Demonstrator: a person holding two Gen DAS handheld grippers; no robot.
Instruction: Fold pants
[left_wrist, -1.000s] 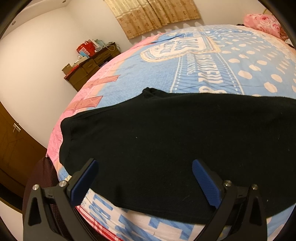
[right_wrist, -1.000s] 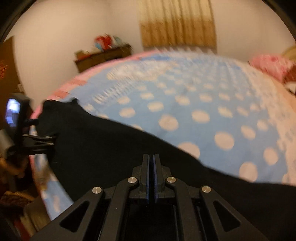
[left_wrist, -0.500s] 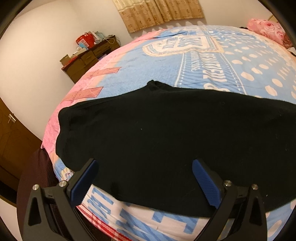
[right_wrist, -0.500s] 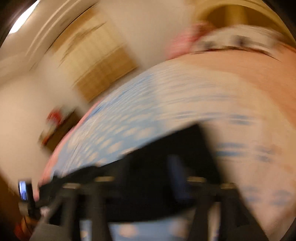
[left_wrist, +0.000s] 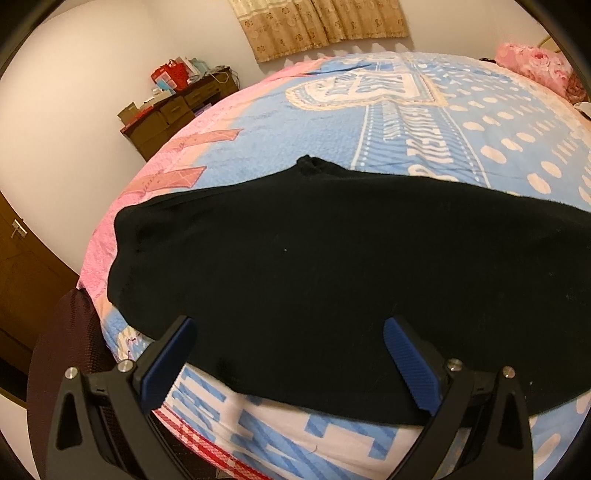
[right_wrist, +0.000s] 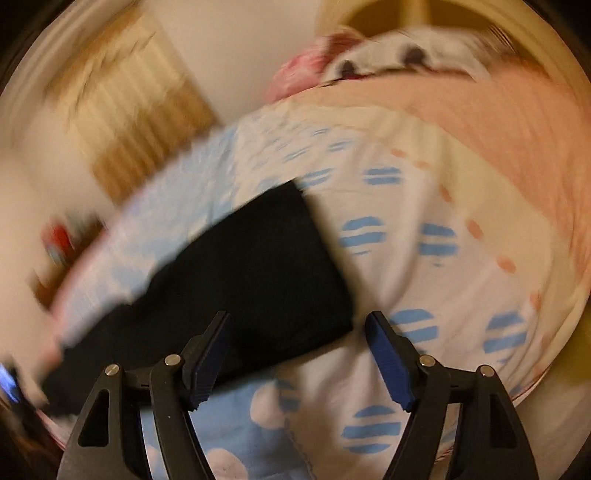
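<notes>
Black pants (left_wrist: 332, 266) lie flat across the near part of a bed (left_wrist: 406, 129) with a blue, pink and white cover. My left gripper (left_wrist: 288, 332) hovers open over their near edge, its blue pads wide apart and touching no cloth. In the blurred right wrist view one narrow end of the pants (right_wrist: 251, 280) reaches to just beyond my right gripper (right_wrist: 299, 325). Its jaws stand apart and are closing. The cloth's corner shows in the gap between the fingers, and the pads do not press on it.
A dark wooden dresser (left_wrist: 173, 110) with clutter stands by the far wall under a curtain (left_wrist: 317, 26). A pink pillow (left_wrist: 532, 66) lies at the bed's head. A dark chair back (left_wrist: 62, 354) and a wooden door (left_wrist: 22, 266) are at the left.
My right gripper went from shut to open, rolled and swung right along the pants to their narrow end. The left gripper stayed open in nearly the same place.
</notes>
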